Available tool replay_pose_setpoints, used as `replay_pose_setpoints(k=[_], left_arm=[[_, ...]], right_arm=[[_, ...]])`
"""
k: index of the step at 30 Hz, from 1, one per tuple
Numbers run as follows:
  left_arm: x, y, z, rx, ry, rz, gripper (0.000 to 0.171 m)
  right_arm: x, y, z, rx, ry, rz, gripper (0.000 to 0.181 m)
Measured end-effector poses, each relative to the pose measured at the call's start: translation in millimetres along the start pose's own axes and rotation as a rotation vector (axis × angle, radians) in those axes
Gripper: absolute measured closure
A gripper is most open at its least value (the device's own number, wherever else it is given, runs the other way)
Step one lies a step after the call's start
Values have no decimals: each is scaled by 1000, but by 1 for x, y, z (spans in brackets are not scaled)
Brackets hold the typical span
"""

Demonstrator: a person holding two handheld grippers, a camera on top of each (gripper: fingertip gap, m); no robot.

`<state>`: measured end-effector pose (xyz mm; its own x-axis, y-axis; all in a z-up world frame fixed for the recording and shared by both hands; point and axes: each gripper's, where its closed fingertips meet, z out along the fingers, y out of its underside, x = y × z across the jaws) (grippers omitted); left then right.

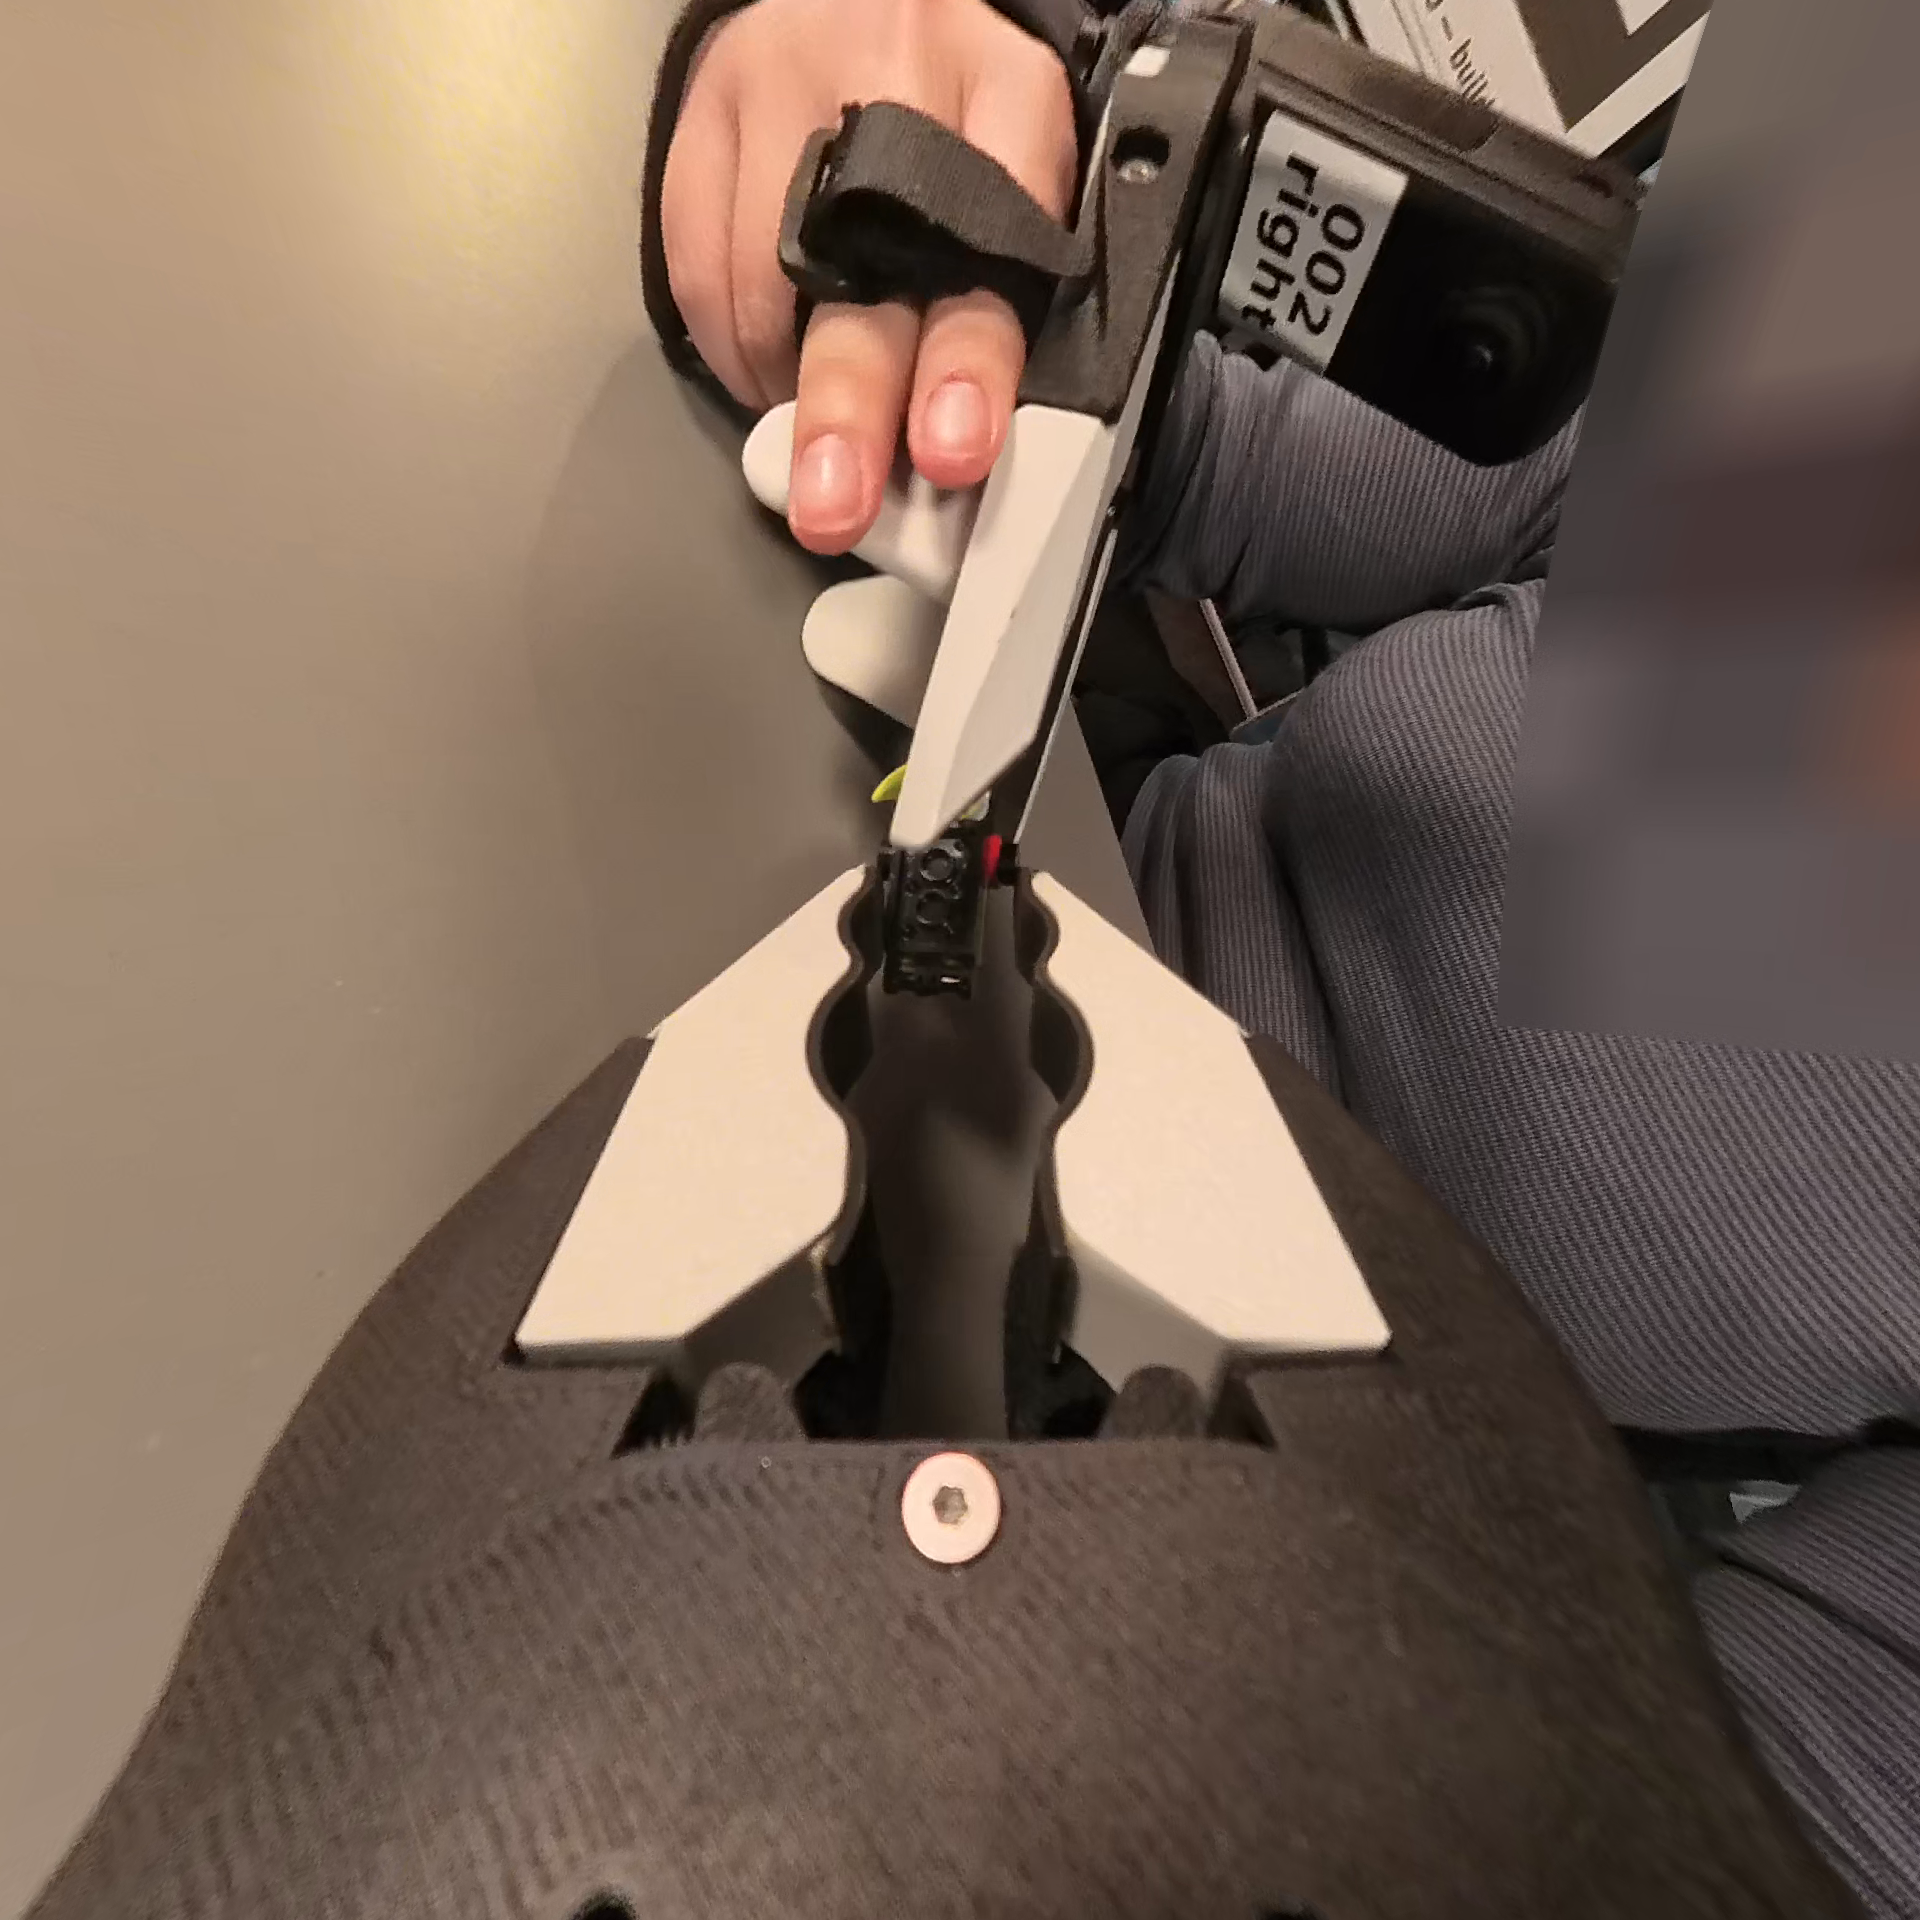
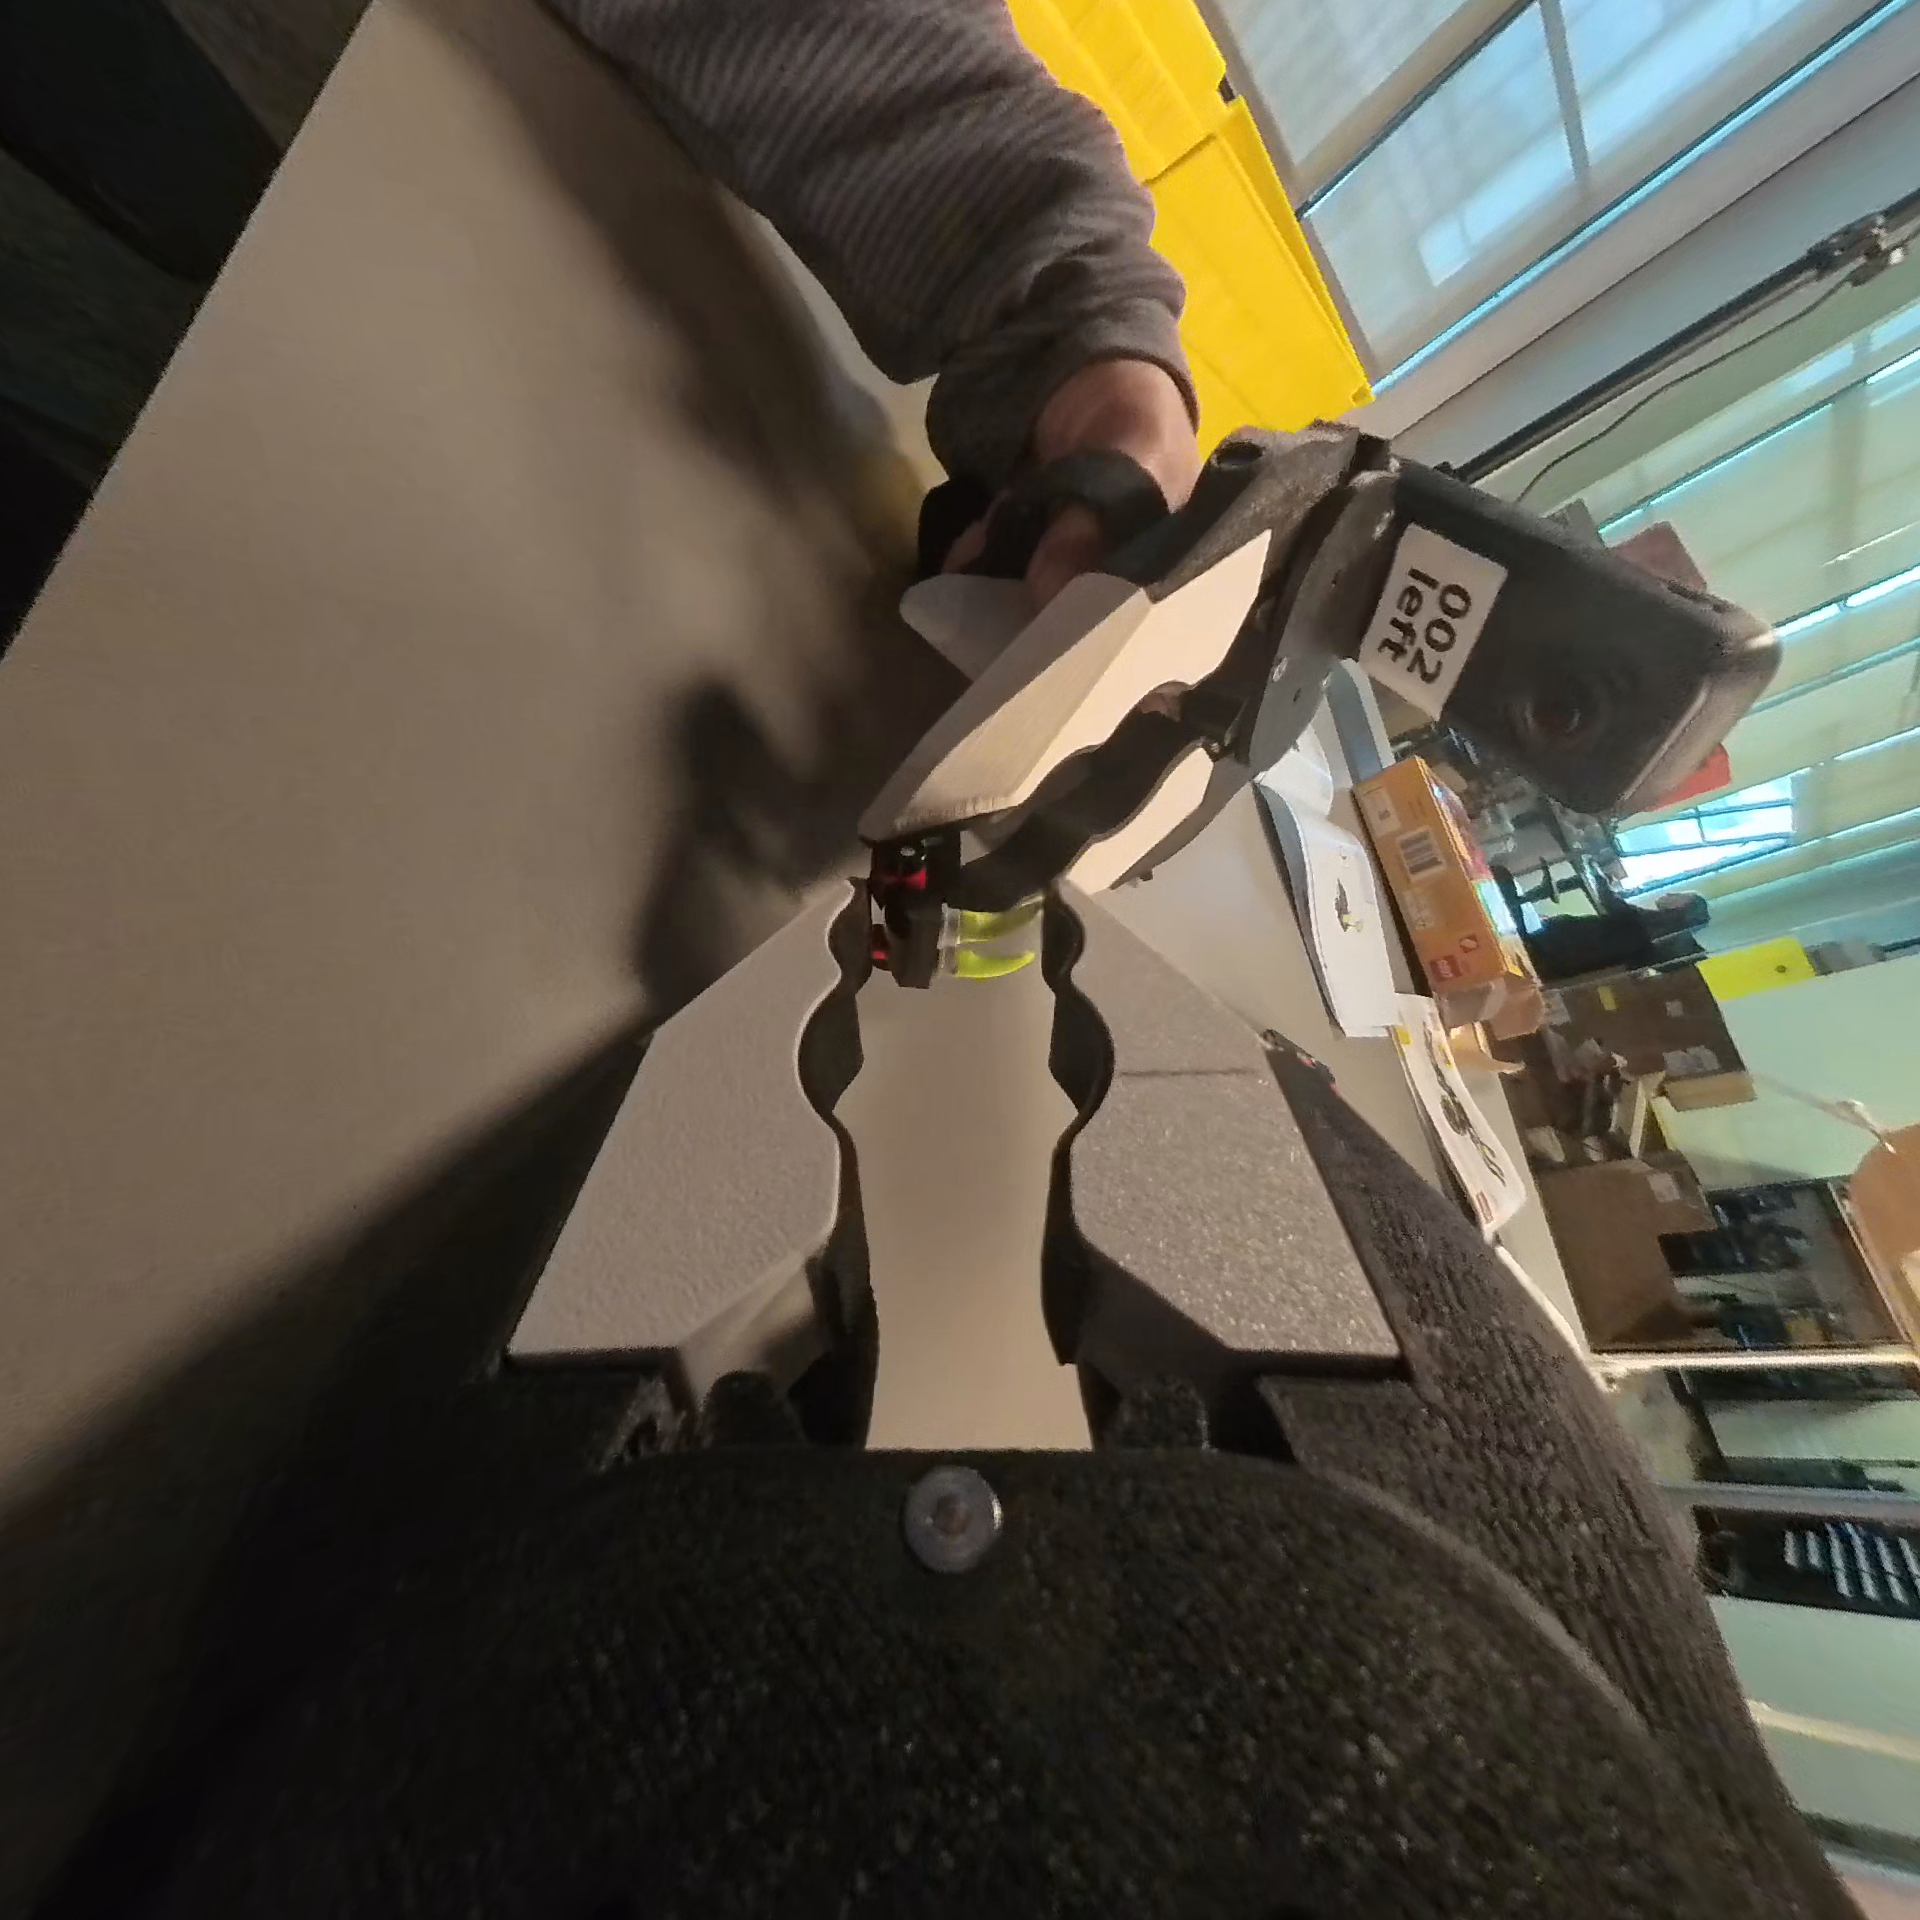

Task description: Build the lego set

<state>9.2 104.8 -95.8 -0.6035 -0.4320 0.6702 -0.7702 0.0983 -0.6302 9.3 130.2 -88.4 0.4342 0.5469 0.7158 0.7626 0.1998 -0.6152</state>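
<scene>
Small LEGO assembly held between two hand-held grippers above the table

The black, red and lime LEGO assembly [image 1: 932, 920] is pinched by the left hand-held gripper [image 1: 948, 883] while the right hand-held gripper [image 2: 956, 904], also closed on it, is met tip to tip, seemingly so a piece can be pressed home above the table [image 2: 364, 623].

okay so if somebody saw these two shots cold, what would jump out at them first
Two handheld grippers meeting tip to tip over a pale table, sharing a small black lego piece with red and lime-green bits. In the left wrist view a bare hand works the right gripper from above. In the right wrist view, yellow bins and windows fill the top right.
</scene>
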Motion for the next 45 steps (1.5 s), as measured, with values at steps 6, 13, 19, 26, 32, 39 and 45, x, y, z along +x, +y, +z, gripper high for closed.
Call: replay_pose_setpoints(k=[6, 13, 19, 26, 32, 39, 45], left_arm=[[1, 2, 1, -12, 1, 6, 147], [4, 0, -1, 2, 21, 11, 148], [10, -5, -7, 47, 70, 14, 148], [14, -6, -10, 66, 93, 23, 148], [15, -8, -12, 85, 101, 28, 148], [13, -8, -11, 79, 88, 21, 148], [13, -8, -11, 78, 82, 24, 148]], right_arm=[[-3, 0, 0, -5, -19, -21, 153], [0, -3, 0, 6, 12, -50, 153], [9, -11, -2, 40, 107, -114, 150], [12, -14, -2, 55, 141, -152, 151], [14, -15, -2, 56, 157, -152, 155], [15, -14, -2, 48, 180, -156, 149], [18, -15, -6, 77, 165, -70, 141]])
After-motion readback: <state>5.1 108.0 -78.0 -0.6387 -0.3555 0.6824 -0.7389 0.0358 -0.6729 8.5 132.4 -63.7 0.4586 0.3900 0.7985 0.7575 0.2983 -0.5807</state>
